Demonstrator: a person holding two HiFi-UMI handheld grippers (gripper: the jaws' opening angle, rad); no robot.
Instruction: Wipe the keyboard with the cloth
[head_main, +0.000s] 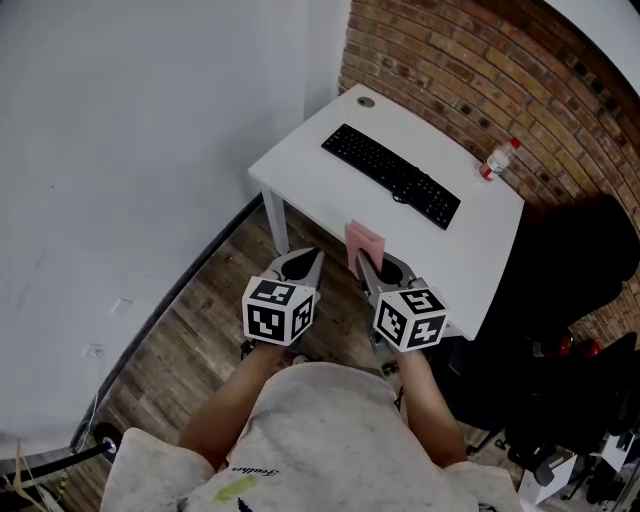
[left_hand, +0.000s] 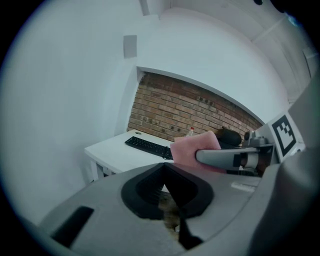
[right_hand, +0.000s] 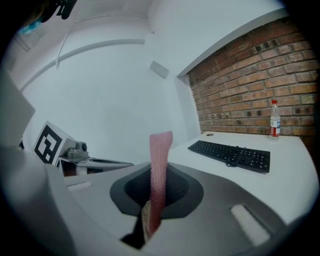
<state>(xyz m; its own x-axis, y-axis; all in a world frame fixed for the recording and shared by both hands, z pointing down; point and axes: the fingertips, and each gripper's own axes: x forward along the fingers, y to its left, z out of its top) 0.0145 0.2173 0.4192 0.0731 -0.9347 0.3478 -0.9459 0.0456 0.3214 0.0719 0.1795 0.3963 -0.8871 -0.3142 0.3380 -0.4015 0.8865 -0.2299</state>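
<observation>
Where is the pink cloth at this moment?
The cloth is pinched upright in the right tool, at centre of the head view, near the white table's front edge; the keyboard lies farther back on it.

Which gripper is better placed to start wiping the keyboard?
Right. The right gripper is shut on the pink cloth; the left gripper is shut on nothing. The keyboard lies ahead of both.
</observation>
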